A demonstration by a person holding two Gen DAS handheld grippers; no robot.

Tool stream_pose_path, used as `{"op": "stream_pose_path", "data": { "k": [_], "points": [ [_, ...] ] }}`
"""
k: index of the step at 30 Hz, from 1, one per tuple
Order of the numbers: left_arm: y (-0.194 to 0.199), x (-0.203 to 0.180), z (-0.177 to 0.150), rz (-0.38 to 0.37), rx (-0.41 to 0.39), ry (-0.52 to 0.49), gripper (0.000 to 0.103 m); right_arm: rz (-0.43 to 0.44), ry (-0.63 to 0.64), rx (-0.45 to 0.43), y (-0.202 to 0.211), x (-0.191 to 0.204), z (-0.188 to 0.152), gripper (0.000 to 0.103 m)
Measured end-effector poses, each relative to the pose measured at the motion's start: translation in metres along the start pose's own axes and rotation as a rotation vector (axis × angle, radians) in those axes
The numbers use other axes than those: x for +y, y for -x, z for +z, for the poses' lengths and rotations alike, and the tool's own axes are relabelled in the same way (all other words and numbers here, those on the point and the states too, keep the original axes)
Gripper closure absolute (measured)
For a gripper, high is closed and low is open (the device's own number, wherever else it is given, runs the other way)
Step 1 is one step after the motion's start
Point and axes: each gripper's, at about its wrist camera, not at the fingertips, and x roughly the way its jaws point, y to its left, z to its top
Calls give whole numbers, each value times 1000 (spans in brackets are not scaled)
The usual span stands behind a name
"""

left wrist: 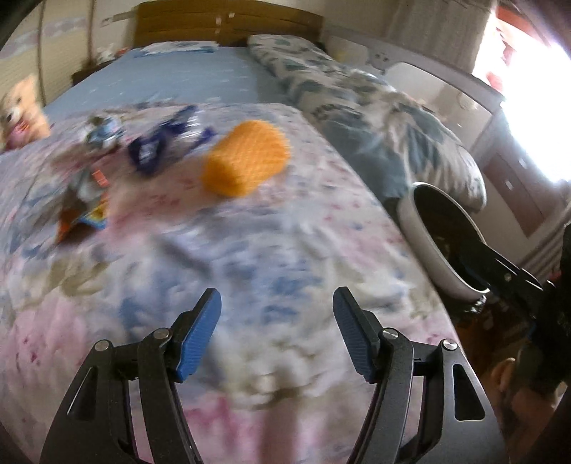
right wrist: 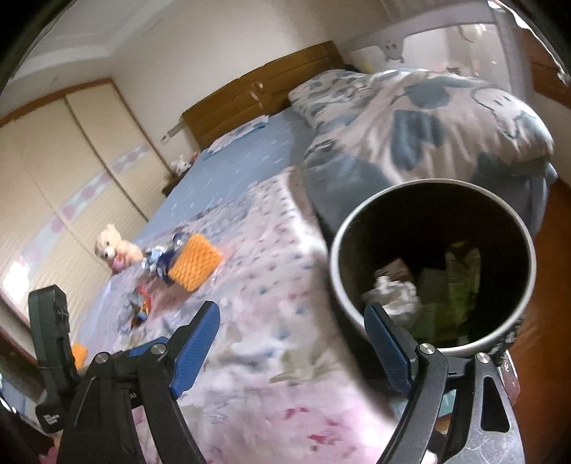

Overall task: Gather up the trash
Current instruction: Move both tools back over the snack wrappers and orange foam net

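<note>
Left gripper (left wrist: pixel 276 330): its jaws are standing wide with nothing between them, hanging over the near part of the floral quilt (left wrist: pixel 249 250), well short of the orange pack.
Right gripper (right wrist: pixel 291 342): its jaws are gaping wide and holding nothing; one blue pad is hanging over the quilt, the other is crossing the near rim of the trash bin (right wrist: pixel 528 246).
Trash bin: it is standing on the floor just beside the bed's edge, with a grey rim and a dark inside.
Bin contents: crumpled white paper (right wrist: pixel 392 292) and greenish packaging (right wrist: pixel 460 282) are lying at the bottom.
Orange pack (left wrist: pixel 246 159): it is lying on the quilt, farther up the bed than the bin, with a criss-cross pattern on its face.
Blue wrapper (left wrist: pixel 160 144): it is lying just beside the orange pack, on the side away from the bin.
Other litter: a small orange-and-blue wrapper (left wrist: pixel 89 210) is lying farther from the bin than the orange pack; the blur is hiding its detail.
Teddy bear (right wrist: pixel 114 248): it is sitting beyond the wrappers, at the bed's edge far from the bin.
Folded duvet (right wrist: pixel 428 125): it is piled on the bed just behind the bin.
Headboard (left wrist: pixel 228 23): wooden, at the far end of the bed.
</note>
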Motion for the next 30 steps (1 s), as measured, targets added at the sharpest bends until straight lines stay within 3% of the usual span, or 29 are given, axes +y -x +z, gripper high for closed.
{"op": "stream_pose_path", "data": {
  "k": [14, 30],
  "points": [
    [22, 74, -14, 67, -27, 141, 37, 90, 53, 86, -42, 60, -21, 19],
    [23, 108, -15, 117, -27, 205, 37, 119, 63, 144, -73, 89, -22, 18]
  ]
}}
